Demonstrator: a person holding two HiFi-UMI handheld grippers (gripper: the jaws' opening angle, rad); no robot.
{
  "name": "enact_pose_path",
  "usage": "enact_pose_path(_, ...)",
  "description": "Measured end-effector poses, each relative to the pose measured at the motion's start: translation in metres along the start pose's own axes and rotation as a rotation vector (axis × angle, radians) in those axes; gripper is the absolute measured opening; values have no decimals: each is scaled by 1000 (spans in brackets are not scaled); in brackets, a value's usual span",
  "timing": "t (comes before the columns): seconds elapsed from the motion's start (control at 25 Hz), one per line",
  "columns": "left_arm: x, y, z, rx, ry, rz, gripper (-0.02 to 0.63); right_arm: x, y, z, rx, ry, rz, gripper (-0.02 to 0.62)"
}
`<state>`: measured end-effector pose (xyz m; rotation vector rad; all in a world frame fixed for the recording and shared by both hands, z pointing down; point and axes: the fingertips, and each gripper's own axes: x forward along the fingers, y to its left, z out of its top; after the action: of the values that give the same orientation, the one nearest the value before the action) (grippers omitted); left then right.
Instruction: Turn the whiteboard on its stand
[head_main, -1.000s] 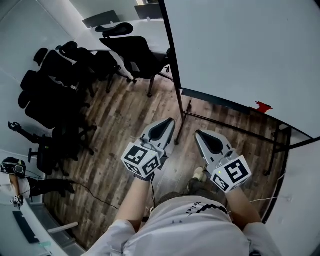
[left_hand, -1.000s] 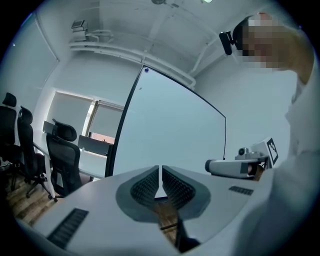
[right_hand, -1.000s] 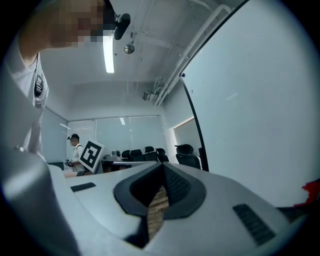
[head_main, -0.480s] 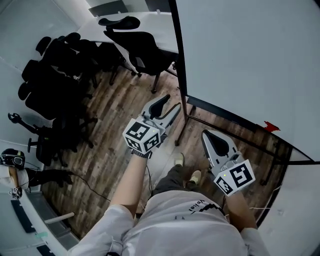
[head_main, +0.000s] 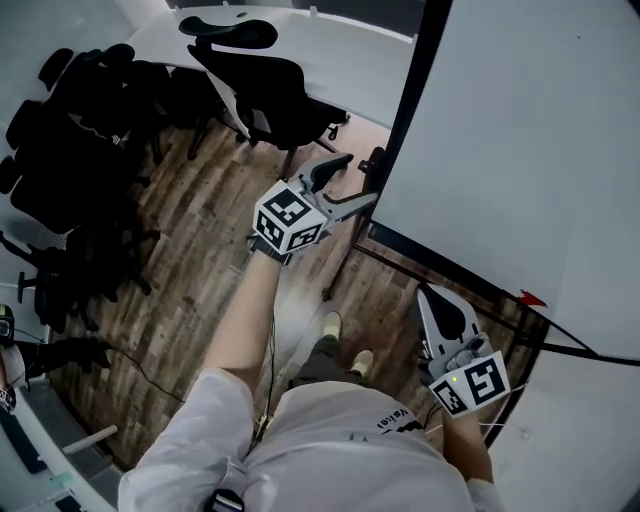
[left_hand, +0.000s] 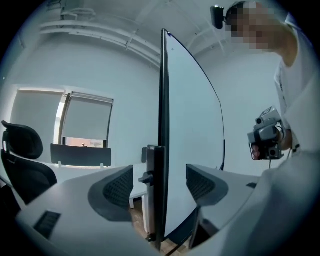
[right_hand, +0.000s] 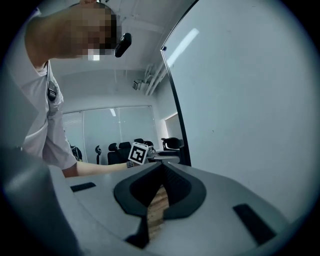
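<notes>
The whiteboard (head_main: 520, 130) is standing upright on its stand (left_hand: 152, 210) on the wooden floor (head_main: 200, 225), edge-on to the left hand-held gripper (head_main: 360, 178). That gripper's jaws have just been opening and are gaping wide, straddling the whiteboard's dark side frame without pressing on it. The right hand-held gripper (head_main: 437, 300) is hanging near the whiteboard's bottom rail, facing its white face, jaws pressed together with nothing between them. Black chairs (head_main: 265, 95) are sitting beyond the whiteboard's edge.
</notes>
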<state>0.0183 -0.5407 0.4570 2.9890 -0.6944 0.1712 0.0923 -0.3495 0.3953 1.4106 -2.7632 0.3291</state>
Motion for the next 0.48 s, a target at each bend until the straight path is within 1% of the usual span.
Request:
enact_pose_path(0.08, 12, 5, -4, 16, 12, -61, 322, 11, -4, -3, 3, 18, -12, 12)
enact_pose_path(0.24, 34, 5, -16, 15, 37, -171, 322, 28, -8, -6, 3, 44, -21, 12)
enact_pose_path(0.36, 47, -2, -27, 27, 78, -266, 321, 36, -9, -6, -8, 49, -20, 12)
enact_pose_path(0.48, 56, -10, -30, 29, 90, -342, 316, 42, -10, -10, -13, 61, -33, 12)
